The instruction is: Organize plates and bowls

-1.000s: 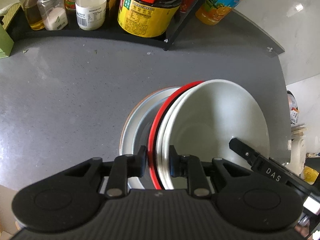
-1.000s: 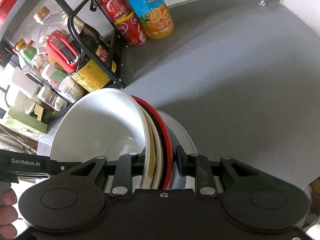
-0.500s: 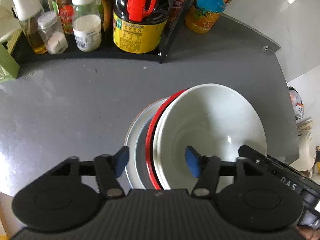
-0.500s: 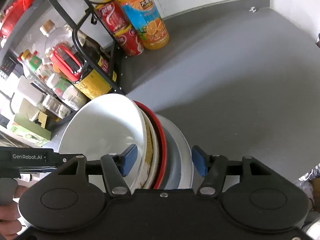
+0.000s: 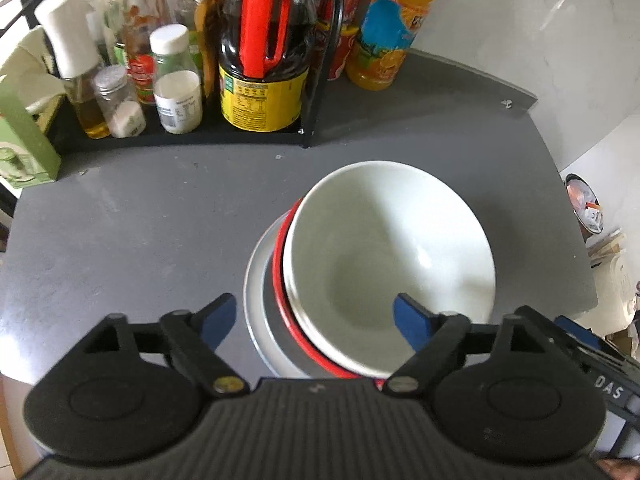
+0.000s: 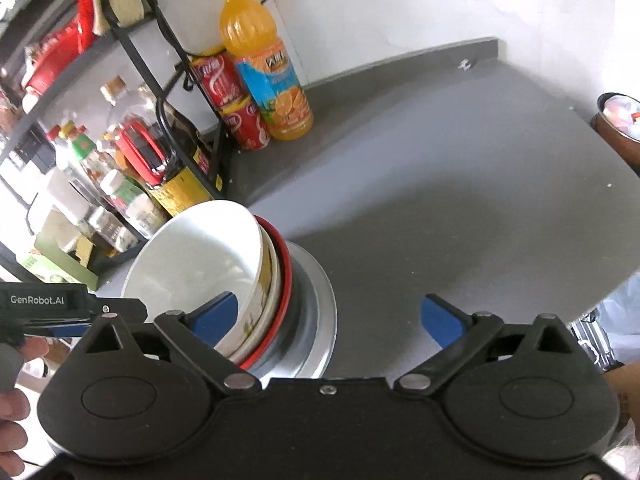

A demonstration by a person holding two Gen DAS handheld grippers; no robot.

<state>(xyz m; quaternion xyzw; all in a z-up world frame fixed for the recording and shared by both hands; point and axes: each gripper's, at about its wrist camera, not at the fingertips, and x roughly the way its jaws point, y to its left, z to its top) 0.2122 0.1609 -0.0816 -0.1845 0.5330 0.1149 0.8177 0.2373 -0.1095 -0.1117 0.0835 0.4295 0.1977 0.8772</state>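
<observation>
Grey countertop; white, perhaps marbled wall; black shelf rack

A white bowl sits tilted atop a red-rimmed dish, nested in a metal plate on the grey surface.

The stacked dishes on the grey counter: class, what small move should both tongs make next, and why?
Probably draw both back and clear. The white bowl sits nested in the red-rimmed dish on the metal plate, resting on the counter. Left tongs and right tongs are opening, pads off the rims.
</observation>
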